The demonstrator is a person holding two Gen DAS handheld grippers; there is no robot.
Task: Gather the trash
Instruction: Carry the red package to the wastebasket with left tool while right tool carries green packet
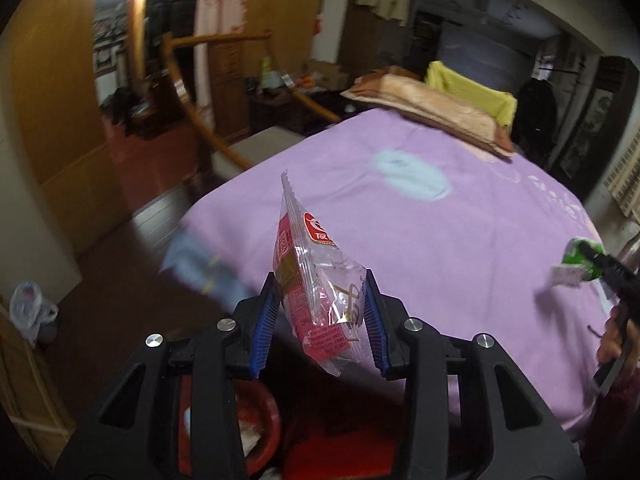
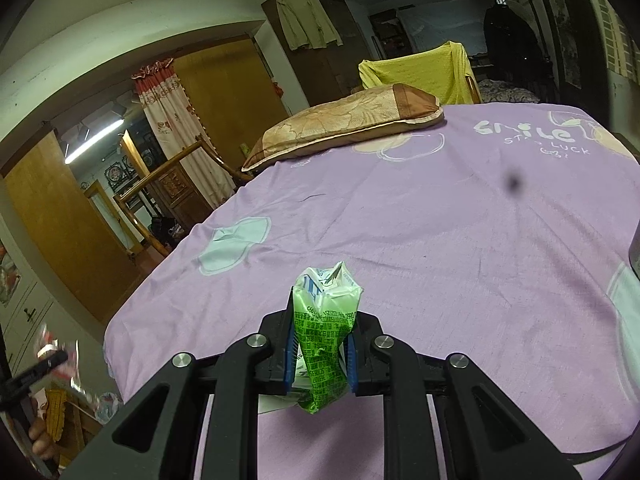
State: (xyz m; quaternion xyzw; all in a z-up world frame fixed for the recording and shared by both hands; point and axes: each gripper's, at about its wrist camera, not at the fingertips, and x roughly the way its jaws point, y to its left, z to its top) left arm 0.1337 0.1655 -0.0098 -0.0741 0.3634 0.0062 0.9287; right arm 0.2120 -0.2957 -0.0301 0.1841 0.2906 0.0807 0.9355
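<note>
left gripper [image 1: 322,312] is clenched on a red-and-clear snack wrapper [image 1: 316,280], blue pads biting only its lower-middle; most of the film stands up above the jaws and a tail hangs below. right gripper [image 2: 320,354] is clamped on a crumpled green-and-white wrapper [image 2: 326,332], also held mid-body, top sticking up free. both pieces are off the bed, held in the air over the near edge of the purple bedsheet [image 2: 440,248].

risks, as i read it:
- slick thin film in the left grip: a quick swing or any easing of the squeeze could let it slide out and drop to the floor.
- red bin [image 1: 260,412] sits low beneath the left gripper, mostly hidden behind the gripper body, so release would be near-blind; light film could drift and miss the rim.
- green wrapper is wadded, grip looks firmer, but it may stick to a pad on release.
- both hands loaded, so no spare one to recover a drop.

pillow [image 2: 344,128] and yellow cloth [image 2: 420,72] lie at the far end, well apart from the action.
</note>
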